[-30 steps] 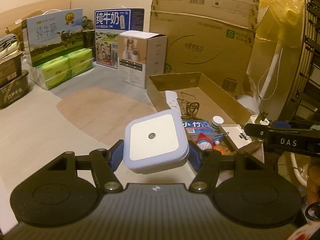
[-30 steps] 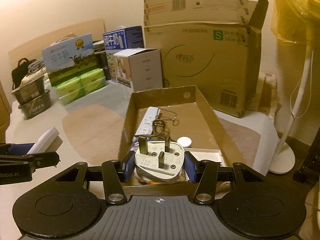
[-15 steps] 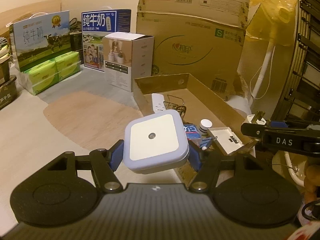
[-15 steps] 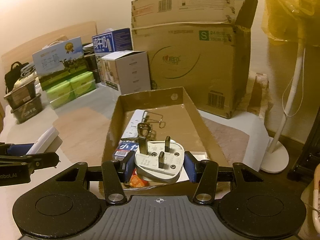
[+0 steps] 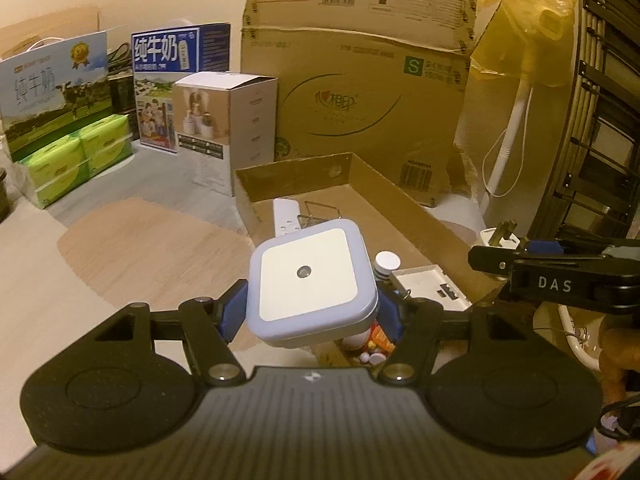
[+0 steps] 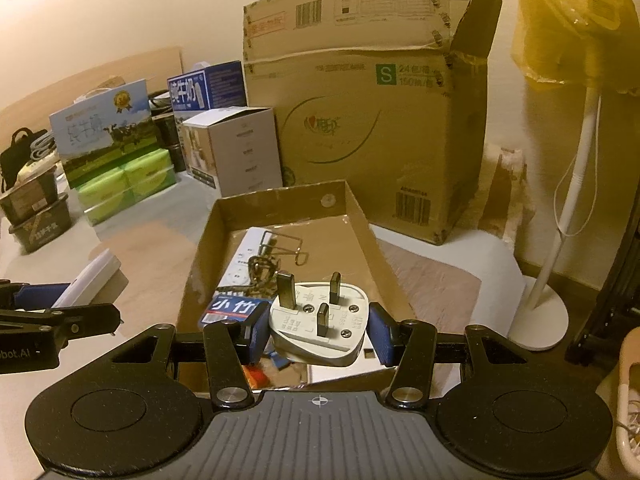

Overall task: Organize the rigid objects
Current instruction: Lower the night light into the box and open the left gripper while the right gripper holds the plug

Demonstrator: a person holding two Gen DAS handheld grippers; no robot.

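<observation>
- Left wrist view. Your left gripper (image 5: 312, 312) was clamped on a square night light (image 5: 310, 282), its blue pads pressing the two side edges, its pale face and small central sensor turned up toward the camera.
- Same view, destination. The shallow cardboard tray (image 5: 404, 204) lay ahead of and below your claw, slightly to the right, with its long axis running away from you. The light hung over the near left corner, about at the rim.
- Same view, contents. A white power strip (image 5: 285, 218), a wire clip (image 5: 320, 214), a small white cap (image 5: 387, 260) and a white rectangular case (image 5: 430, 286) already sat inside. The right-hand floor beyond the case looked bare.
- Same view, neighbour. Your right gripper (image 5: 496, 254) stood over the tray's right wall.
- Right wrist view. Your right gripper (image 6: 318, 330) was closed on a white three-pin plug (image 6: 318, 326), pads on its flanks, pins pointing up and away.
- Same view, destination. The tray (image 6: 356, 216) lay directly ahead and beneath, lengthwise along your pointing line. The plug hung above its near end, over a blue packet (image 6: 234, 308).
- Judgement. Your right hand seemed the better placed: it was already inside the rim, whereas your left hand needed to shift rightward.
</observation>
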